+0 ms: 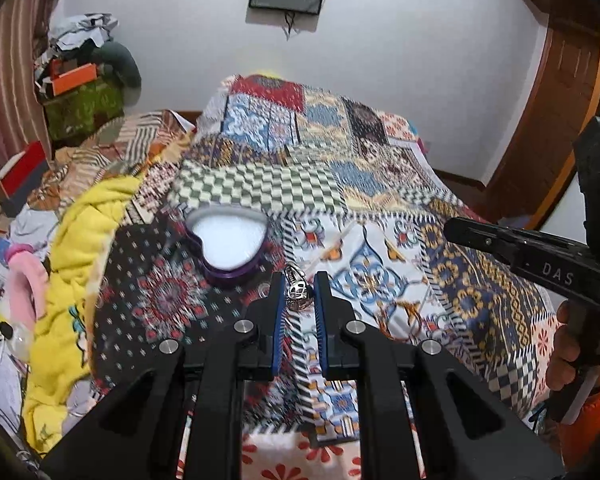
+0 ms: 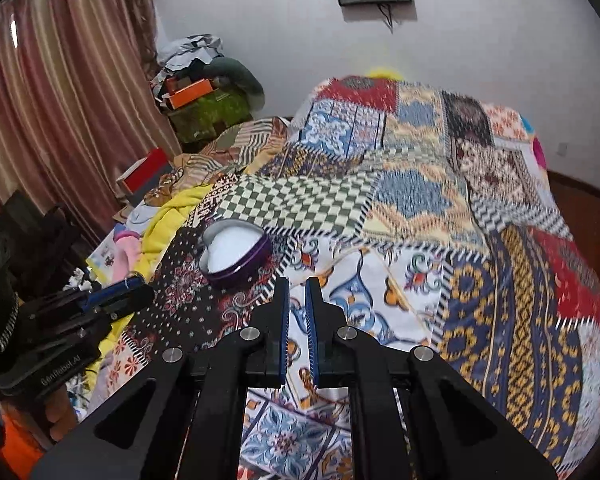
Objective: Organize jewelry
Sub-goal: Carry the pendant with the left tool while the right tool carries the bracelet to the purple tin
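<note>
Left gripper (image 1: 299, 292) holds a silver ring (image 1: 298, 291) above the bed (image 1: 380, 208), just near-right of the heart-shaped box (image 1: 228, 240). Advance far-left until the ring clears the rim, then release low. Right gripper (image 2: 297, 300) is narrow and empty; only the left wrist view shows the ring.

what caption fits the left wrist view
Left gripper holding a silver ring near a heart-shaped box on a patchwork bedspread.
</note>
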`<state>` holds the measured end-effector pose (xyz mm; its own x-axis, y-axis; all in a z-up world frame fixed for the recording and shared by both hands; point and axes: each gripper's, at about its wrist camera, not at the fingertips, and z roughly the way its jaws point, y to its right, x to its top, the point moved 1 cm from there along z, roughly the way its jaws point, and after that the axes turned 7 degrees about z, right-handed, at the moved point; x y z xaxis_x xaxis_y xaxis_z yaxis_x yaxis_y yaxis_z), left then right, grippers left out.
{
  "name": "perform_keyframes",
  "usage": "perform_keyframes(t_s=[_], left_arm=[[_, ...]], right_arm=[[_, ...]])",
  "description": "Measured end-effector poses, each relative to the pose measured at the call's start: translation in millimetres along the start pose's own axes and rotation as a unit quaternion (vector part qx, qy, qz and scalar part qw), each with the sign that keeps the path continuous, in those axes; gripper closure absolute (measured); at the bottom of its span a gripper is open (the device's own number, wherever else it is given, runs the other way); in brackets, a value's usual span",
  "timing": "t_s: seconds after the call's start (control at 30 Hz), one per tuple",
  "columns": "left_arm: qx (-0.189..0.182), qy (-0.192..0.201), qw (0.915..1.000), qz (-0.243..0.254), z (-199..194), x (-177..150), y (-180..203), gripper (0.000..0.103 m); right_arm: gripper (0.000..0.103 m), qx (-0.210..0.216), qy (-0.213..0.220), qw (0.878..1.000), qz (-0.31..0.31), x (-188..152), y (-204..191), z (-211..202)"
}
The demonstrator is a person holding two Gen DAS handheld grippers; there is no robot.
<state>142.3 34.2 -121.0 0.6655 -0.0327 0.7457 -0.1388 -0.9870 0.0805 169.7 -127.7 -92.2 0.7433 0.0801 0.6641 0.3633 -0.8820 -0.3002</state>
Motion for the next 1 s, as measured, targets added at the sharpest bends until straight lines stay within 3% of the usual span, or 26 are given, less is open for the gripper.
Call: perform_keyframes(t_s=[0.17,0.23,0.33,0.47,0.6,0.7,0.8,1.0], left_arm=[[0.008,0.003,0.9999,-0.009,2,3,-10,0.090],[0.008,-0.003,0.9999,-0.011,5,0,-12,0.090],[0.008,-0.013,0.9998,-0.013,12,-6,-13,0.090],[0.006,-0.024,0.9996,-0.014,20,-11,-14,0.090],[0.006,-0.030,0.9994,-0.016,27,-14,-16,0.090],[0.007,-0.035,0.9992,-0.018,32,-14,-16,0.090],[0.007,-0.039,0.9990,-0.020,35,-16,-17,0.090],[0.009,-0.037,0.9991,-0.018,34,-15,-17,0.090]], right_arm=[[0.093,-0.030,-0.033,0.999,-0.027,-12,4,17],[0.077,-0.049,-0.071,0.996,-0.032,-21,13,33],[0.068,-0.070,-0.108,0.991,-0.034,-35,29,52],[0.068,-0.090,-0.161,0.982,-0.041,-50,51,76],[0.068,-0.082,-0.191,0.977,-0.041,-59,60,89],[0.071,-0.074,-0.187,0.979,-0.046,-56,60,90],[0.091,-0.062,-0.189,0.979,-0.053,-57,56,94],[0.093,-0.059,-0.178,0.980,-0.063,-59,44,84]])
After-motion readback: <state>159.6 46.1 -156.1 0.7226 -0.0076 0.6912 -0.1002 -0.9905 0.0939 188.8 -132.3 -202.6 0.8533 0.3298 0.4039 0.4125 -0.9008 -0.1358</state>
